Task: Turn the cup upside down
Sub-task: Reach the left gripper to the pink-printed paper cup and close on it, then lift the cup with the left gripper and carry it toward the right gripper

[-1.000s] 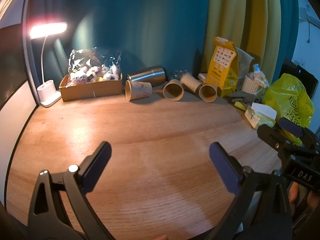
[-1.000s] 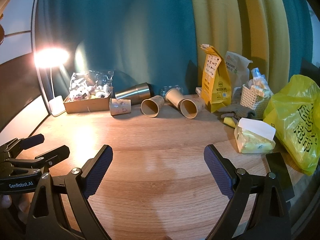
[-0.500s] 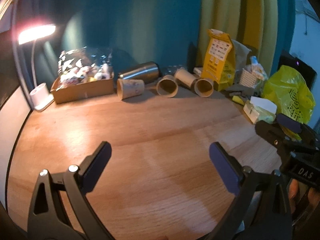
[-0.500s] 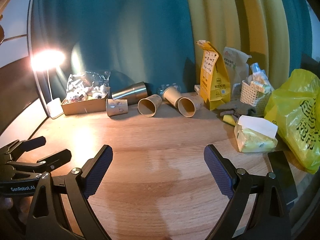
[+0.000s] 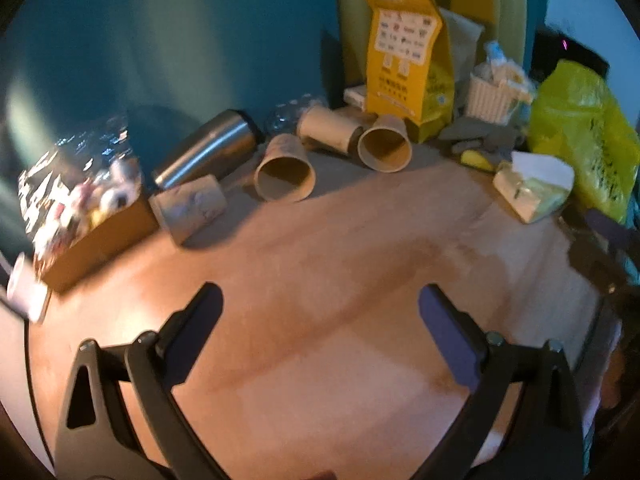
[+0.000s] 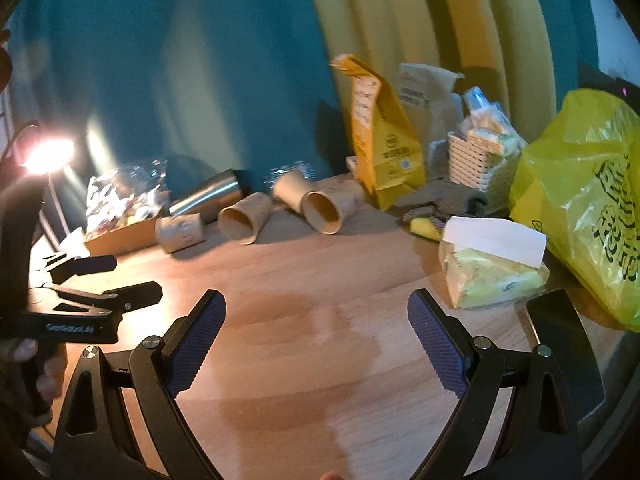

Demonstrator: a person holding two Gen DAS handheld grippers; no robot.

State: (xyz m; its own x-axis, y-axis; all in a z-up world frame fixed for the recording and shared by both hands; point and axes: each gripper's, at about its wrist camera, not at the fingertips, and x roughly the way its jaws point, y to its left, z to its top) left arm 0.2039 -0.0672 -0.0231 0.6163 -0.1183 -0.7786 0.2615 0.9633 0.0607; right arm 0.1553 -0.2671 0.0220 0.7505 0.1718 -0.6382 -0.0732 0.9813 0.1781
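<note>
Both tongs, left and right, were spread wide, empty. I judged reach step: aim for center-frame paper cup lying on worktop, pinch wall gently, avoid neighbour cup.

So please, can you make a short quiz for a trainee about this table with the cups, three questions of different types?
1. True or false: the left gripper is shut on a paper cup.
2. How does the steel tumbler rest? A) upright B) on its side C) upside down
3. Fill in: the patterned cup lies beside the cardboard ____.

Key
1. False: both it and the right gripper are open, over bare table.
2. B
3. box
</note>
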